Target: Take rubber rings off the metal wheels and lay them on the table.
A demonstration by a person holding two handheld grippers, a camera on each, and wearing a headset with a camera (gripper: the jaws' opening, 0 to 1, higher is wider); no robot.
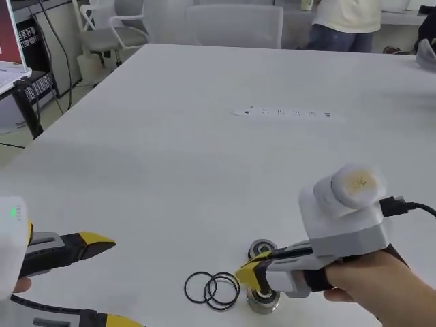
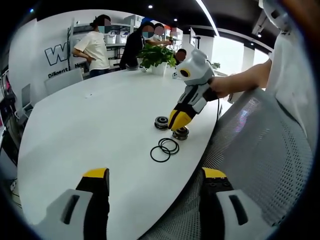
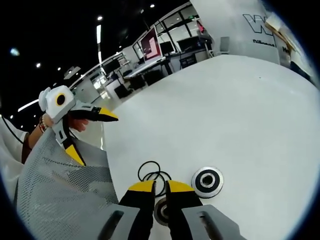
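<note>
Two metal wheels stand near the table's front edge: one farther back, the other right under my right gripper. The right gripper's yellow jaws are together, a narrow slit between them, and in the right gripper view the near wheel shows just beneath the tips, the other wheel to the right. Black rubber rings lie overlapping on the table left of the wheels. My left gripper stands open at the lower left, nothing between its jaws, well away from the rings.
A white power strip lies mid-table. Office chairs and a person stand past the far edge. A mesh chair back sits close by the front edge. A potted plant stands at the table's far end.
</note>
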